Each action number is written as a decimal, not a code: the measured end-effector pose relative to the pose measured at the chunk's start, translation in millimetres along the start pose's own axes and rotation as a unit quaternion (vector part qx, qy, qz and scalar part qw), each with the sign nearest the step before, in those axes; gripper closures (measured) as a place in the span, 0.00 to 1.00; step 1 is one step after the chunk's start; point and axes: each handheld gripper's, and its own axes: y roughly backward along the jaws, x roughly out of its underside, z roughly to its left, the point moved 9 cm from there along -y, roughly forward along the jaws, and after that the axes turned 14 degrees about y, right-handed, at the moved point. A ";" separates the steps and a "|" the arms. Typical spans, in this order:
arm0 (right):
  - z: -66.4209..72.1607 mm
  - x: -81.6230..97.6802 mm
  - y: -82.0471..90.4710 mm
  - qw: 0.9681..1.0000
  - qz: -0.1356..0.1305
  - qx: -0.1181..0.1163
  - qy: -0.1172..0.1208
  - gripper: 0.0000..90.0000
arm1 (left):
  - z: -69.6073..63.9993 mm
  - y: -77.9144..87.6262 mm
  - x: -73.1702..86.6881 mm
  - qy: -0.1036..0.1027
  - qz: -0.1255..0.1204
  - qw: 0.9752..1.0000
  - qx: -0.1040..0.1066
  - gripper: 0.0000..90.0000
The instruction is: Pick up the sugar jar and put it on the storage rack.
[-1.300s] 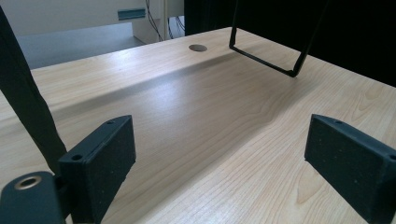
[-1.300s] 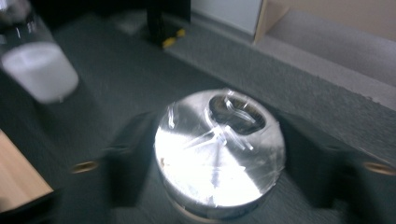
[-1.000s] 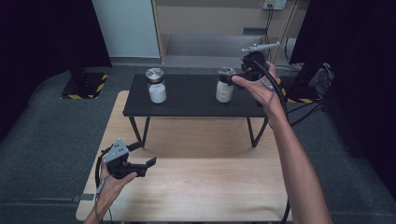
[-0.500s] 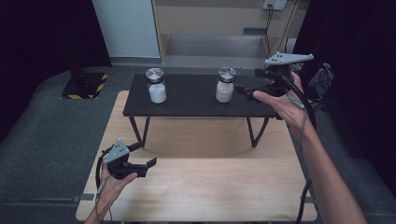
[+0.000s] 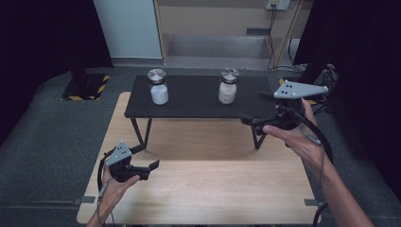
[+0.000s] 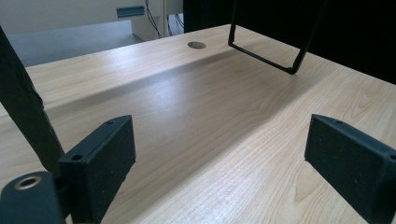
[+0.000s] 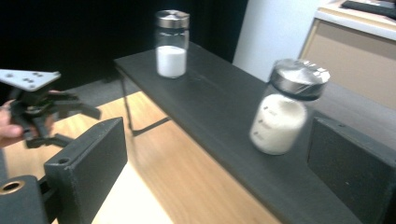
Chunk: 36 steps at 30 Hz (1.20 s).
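Hovering off the right end of the low black shelf, the right gripper is held level in the person's right hand, its jaws spread with nothing between them and pointing leftward toward the shelf's front edge; the grey three-cornered plate sits on top of it, and its cable trails back along the forearm. The nearer jar, glass with a metal lid and white powder inside, stands upright on the shelf toward its right half, apart from the gripper; in the right gripper view this jar shows a little blurred between the two black jaws, farther off than their tips and untouched by either; the farther jar, of the same kind and about half full of white powder, stands upright near the shelf's left end, well apart from the first.

The shelf rests on thin black wire legs on the light wooden desk. The left gripper is held low over the near left part of the desk in the left hand; its jaws are spread too, empty, and in the left gripper view bare wood grain lies between them, with one shelf leg beyond.
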 end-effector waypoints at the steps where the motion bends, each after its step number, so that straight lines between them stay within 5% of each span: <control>1: 3.0 2.4 0.8 1.000 0.001 -0.001 0.003 0.06 | 0.1 0.0 0.0 0.000 0.000 1.000 0.000 0.09; 16: 27.6 30.7 6.3 1.000 -0.003 -0.011 0.010 0.06 | 0.2 -0.3 0.2 -0.001 0.002 1.000 -0.001 0.09; 36: 28.5 30.4 -1.3 1.000 -0.017 -0.013 0.005 0.07 | 0.7 -1.0 -0.2 -0.002 0.003 1.000 -0.001 0.09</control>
